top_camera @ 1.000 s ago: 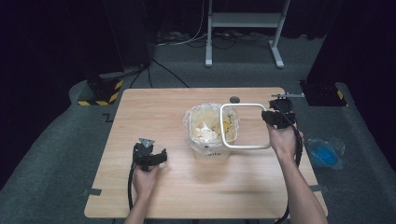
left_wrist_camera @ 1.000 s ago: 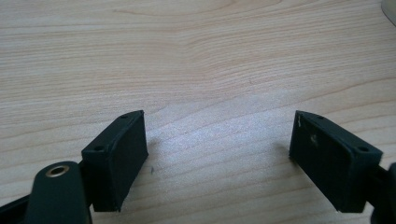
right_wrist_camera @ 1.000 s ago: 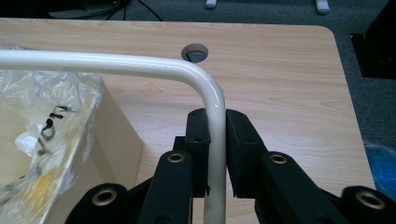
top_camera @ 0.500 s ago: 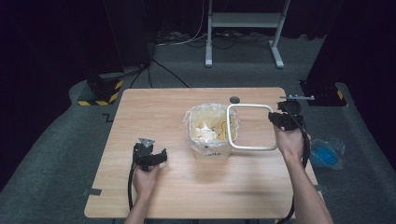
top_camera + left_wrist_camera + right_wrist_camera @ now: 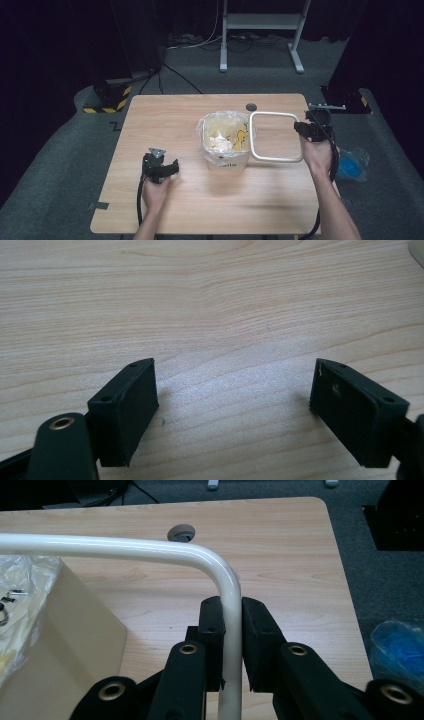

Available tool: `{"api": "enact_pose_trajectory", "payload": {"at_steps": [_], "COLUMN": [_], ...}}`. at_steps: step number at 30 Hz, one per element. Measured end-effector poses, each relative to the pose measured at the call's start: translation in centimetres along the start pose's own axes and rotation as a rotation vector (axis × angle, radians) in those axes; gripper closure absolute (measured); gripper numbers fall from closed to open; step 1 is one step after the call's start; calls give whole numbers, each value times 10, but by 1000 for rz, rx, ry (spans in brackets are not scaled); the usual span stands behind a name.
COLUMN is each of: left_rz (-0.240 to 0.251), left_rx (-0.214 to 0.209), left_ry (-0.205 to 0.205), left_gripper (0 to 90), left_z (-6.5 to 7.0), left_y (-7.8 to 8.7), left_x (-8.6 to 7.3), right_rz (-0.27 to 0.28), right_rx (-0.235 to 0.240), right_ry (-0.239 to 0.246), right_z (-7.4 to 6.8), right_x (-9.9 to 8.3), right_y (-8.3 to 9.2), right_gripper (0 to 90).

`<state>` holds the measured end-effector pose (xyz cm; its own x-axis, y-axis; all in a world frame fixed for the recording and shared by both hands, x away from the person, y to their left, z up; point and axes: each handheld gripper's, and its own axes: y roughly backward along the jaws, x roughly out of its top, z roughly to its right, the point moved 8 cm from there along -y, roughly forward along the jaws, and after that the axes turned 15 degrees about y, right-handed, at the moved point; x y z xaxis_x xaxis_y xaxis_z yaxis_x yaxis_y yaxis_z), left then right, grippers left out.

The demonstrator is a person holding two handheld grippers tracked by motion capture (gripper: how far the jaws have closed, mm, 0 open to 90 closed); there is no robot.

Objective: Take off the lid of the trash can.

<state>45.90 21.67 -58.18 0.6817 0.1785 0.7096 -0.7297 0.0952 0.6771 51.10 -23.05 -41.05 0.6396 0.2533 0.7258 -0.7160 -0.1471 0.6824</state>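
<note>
My right gripper point(image 5: 232, 630) is clamping its 2 black jaws on the white frame point(image 5: 276, 137), squeezing the tube just below its rounded corner, as the right gripper view is showing me. In the high view I am seeing that gripper point(image 5: 311, 128) at the right edge of the table point(image 5: 170, 115), with the frame hanging level out to its left, its far side reaching the rim of the bin point(image 5: 226, 143). The bin is sitting upright in the middle of the table, lined with a clear bag point(image 5: 206, 131) and holding pale scraps. My left gripper point(image 5: 161, 167) is resting low over the near left part of the table, well apart from the bin; in its own view its jaws are standing wide apart with bare wood between them point(image 5: 232, 405). A blue bag point(image 5: 353, 165) is lying on the floor just beside the table's right edge.
</note>
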Motion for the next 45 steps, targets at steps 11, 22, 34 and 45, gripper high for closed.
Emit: {"api": "enact_pose_trajectory", "payload": {"at_steps": [11,22,34,45], "left_rz": [0,0,0,0], "left_rx": [0,0,0,0], "left_ry": [0,0,0,-1], "left_gripper": [192,192,192,192], "left_z": [0,0,0,0], "left_y": [0,0,0,0], "left_x": [0,0,0,0], "right_rz": [1,4,-6,-25], "right_rx": [-7,-16,-45,-60], "right_ry": [-18,-39,-65,-72], "right_z": [12,23,38,41], "right_x": [-10,-20,-34,-54], "right_y": [1,-1,-4,-20], "right_gripper": [800,800,800,801]}}
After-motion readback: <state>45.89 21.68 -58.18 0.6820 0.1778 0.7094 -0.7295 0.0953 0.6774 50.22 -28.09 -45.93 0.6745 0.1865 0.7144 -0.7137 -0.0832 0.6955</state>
